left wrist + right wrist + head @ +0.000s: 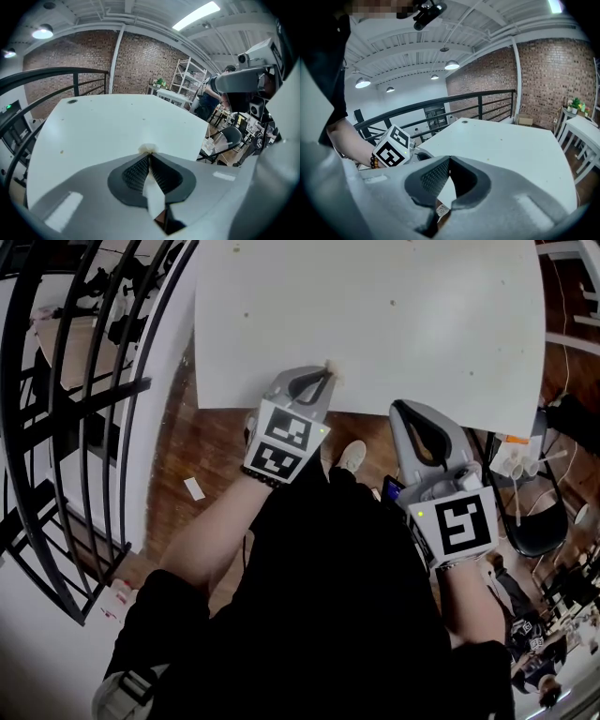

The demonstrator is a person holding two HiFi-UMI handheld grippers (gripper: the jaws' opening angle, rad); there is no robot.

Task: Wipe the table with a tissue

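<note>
Left gripper [323,381] is pinched tight on the tissue [149,149] at the table [375,315]'s lower edge, right gripper [401,409] is closed and empty, so I'd press the wad flat, then sweep up-frame.

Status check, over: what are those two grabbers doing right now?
Left gripper shut on tissue, at table edge. Right gripper shut, empty. Nothing in the way.

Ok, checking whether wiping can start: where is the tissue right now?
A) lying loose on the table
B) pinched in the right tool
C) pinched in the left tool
C: the left tool is shut on the tissue, a wad poking past its tips; the right tool is shut on nothing.
</note>
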